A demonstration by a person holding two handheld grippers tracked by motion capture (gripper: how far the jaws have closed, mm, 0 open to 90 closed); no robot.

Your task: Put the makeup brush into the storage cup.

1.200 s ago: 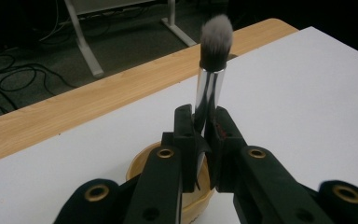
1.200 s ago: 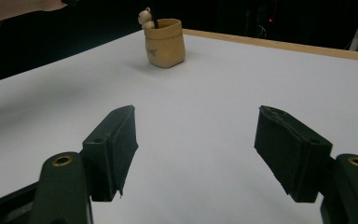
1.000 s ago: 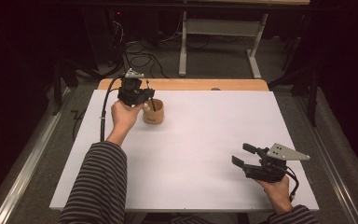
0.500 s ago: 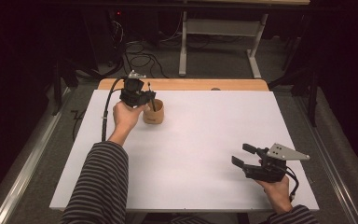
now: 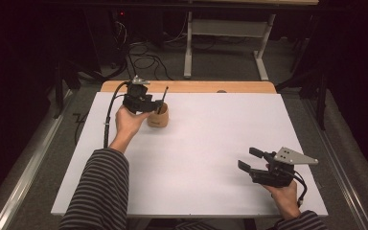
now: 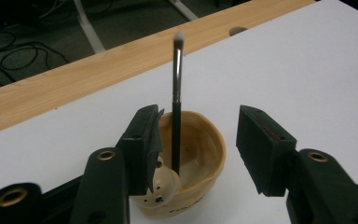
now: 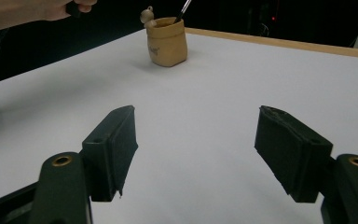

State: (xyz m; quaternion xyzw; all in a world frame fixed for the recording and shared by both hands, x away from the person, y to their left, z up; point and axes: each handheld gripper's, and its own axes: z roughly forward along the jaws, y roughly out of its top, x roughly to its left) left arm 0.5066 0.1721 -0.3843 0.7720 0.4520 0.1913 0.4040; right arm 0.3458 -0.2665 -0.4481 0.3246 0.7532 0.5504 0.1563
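In the high view, the left tool is held at the far left of the white tabletop, just beside a small tan pot out of which a thin dark brush rises at a slant; the pot is set near the far edge, close to a strip of bare wood. The right tool is held well apart from it, near the front right corner, with its jaws spread and nothing between them. In the left gripper view, the left tool is seen with its jaws apart, having just been opening; the brush stands between them, leaning inside the pot, and is not pressed by either pad. A small pale figure is seen on the pot's rim. In the right gripper view, the right tool is seen open over bare tabletop, with the pot and brush far off.
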